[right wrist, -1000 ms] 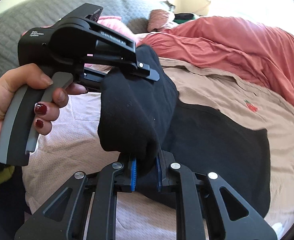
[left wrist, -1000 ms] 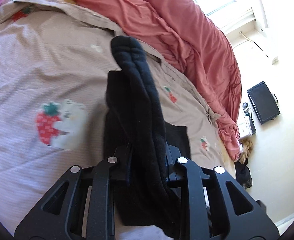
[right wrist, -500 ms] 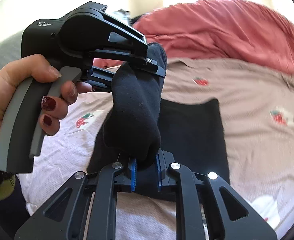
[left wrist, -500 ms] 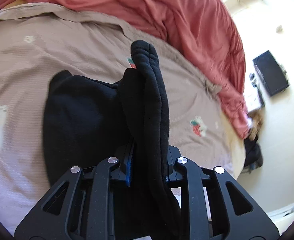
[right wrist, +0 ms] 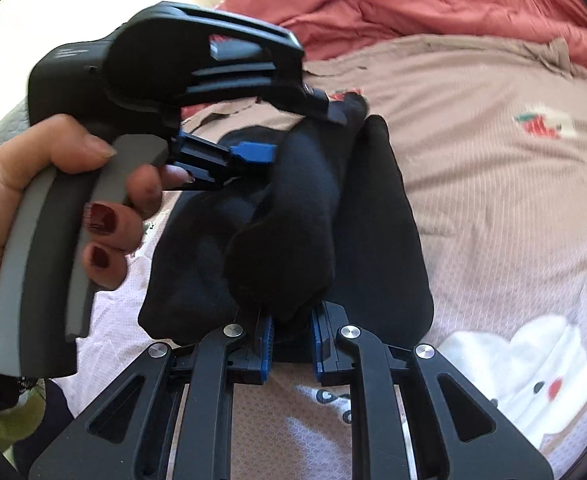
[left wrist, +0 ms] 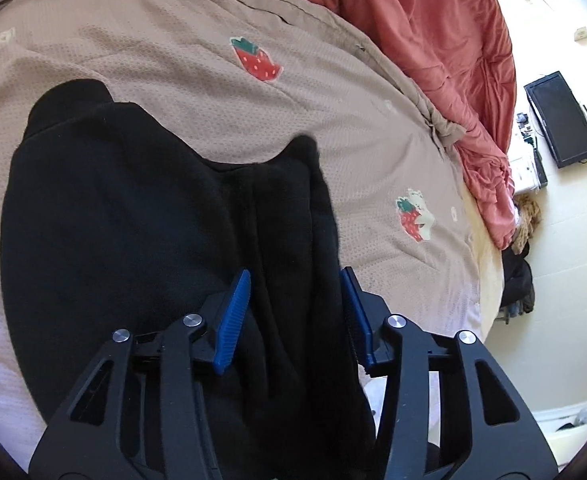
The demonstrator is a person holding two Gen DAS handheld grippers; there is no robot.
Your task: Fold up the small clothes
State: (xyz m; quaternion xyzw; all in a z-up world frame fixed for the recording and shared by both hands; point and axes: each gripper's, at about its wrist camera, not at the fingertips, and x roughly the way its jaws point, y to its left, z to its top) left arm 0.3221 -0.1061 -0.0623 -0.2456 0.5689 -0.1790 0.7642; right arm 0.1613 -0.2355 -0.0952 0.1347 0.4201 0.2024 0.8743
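Lowered: black garment onto bedspread | left hand-held gripper opening, fabric between | right hand-held gripper pinching garment

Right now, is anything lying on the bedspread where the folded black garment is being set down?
Nothing visible. The black garment already lies on bare bedspread; the red blanket sits well beyond it.

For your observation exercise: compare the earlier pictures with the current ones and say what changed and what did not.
The left gripper brought its raised fold of the black fleece garment down onto the beige strawberry-print bedspread; its jaws are opening, with cloth between them. The right gripper stays clamped on the garment.
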